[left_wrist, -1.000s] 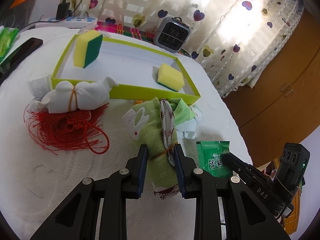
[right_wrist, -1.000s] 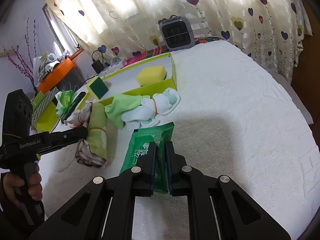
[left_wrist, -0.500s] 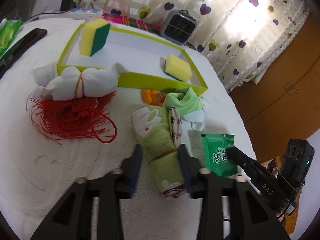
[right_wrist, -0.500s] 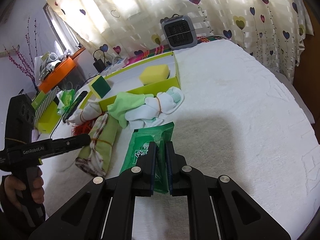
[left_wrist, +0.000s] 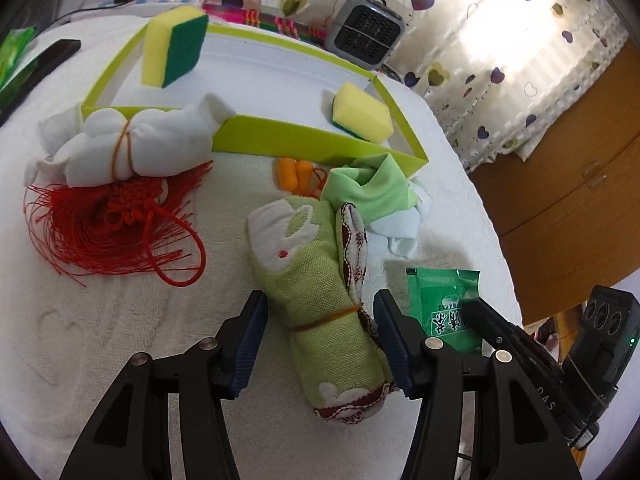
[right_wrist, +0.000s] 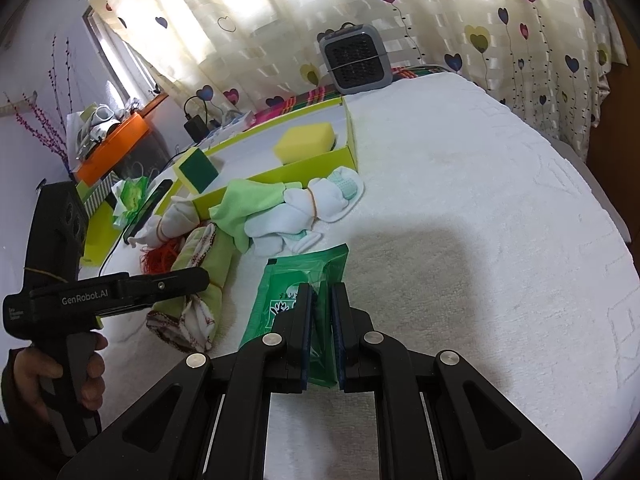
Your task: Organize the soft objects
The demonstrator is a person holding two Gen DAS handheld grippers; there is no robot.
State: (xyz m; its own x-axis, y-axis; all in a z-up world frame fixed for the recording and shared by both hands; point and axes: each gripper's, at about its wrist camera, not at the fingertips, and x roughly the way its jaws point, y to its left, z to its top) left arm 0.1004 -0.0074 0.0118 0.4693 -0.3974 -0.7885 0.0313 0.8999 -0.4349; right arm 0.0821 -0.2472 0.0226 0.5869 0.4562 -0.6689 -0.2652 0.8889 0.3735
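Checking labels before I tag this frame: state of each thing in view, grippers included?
left gripper: open, jaws just opened, astride the towel roll
green towel roll: banded, lying free
right gripper: shut on green packet
white sock bundle: banded, outside the tray
tray: holds two sponges

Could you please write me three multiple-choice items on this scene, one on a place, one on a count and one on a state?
1. Where does the red tasselled cord knot lie?
A. Inside the lime-green shallow box
B. On the white bedcover, in front of the white tied cloth bundle
C. On the grey fan heater

2. How many yellow sponges are in the box?
A. One
B. Two
C. Four

3. What is the right gripper doing?
A. Clamped on the green foil packet
B. Open, empty
C. Holding a sponge

Answers: 1 B, it lies on the cover below the bundle; 2 B, one stands, one lies flat; 3 A, jaws pinch the packet.
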